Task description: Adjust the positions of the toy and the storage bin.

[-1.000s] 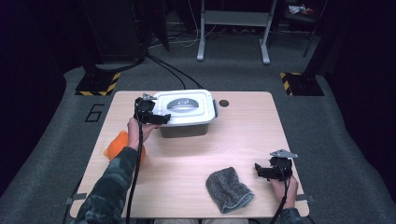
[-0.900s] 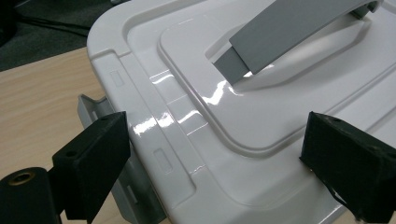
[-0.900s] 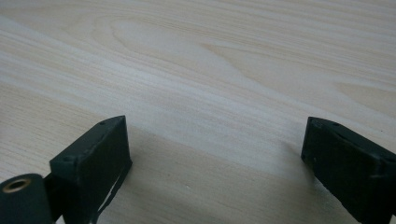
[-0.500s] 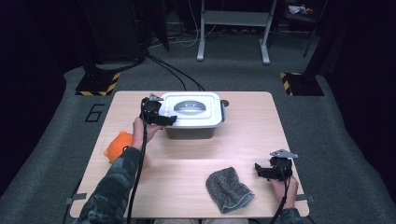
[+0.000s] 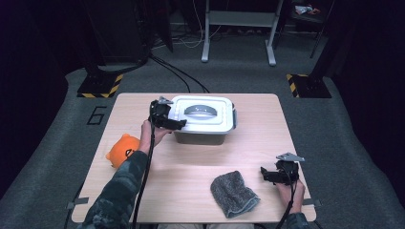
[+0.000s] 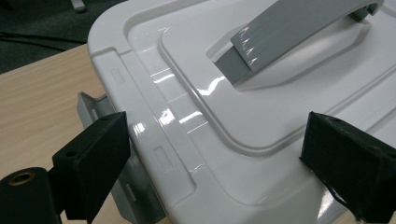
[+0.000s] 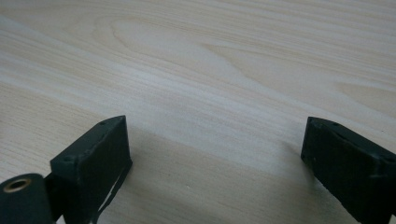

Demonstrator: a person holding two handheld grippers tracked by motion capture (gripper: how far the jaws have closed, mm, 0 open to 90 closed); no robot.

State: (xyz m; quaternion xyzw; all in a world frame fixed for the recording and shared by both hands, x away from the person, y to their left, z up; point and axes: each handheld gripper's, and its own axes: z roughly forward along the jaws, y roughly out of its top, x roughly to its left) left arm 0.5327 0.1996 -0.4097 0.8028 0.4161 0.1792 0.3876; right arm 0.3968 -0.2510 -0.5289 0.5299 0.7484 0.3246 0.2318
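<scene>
A white lidded storage box (image 5: 203,119) with a grey carry handle (image 5: 202,110) stands at the table's back middle. My left gripper (image 5: 175,124) is open at the box's left end, its jaws spread over the lid's near left corner (image 6: 187,140). The grey handle (image 6: 299,28) rises beyond them, and a grey side latch (image 6: 91,109) shows by the left jaw. My right gripper (image 5: 267,175) rests low at the front right, open over bare wood (image 7: 210,116), with nothing between its jaws.
An orange plush toy (image 5: 122,150) lies at the table's left edge beside the left forearm. A grey folded cloth (image 5: 233,193) lies near the front edge, left of the right gripper. Black stands and cables cross the floor behind the table.
The box has shifted right across the table with my left gripper following at its left end. The orange toy is more exposed. My right gripper has stayed put.
</scene>
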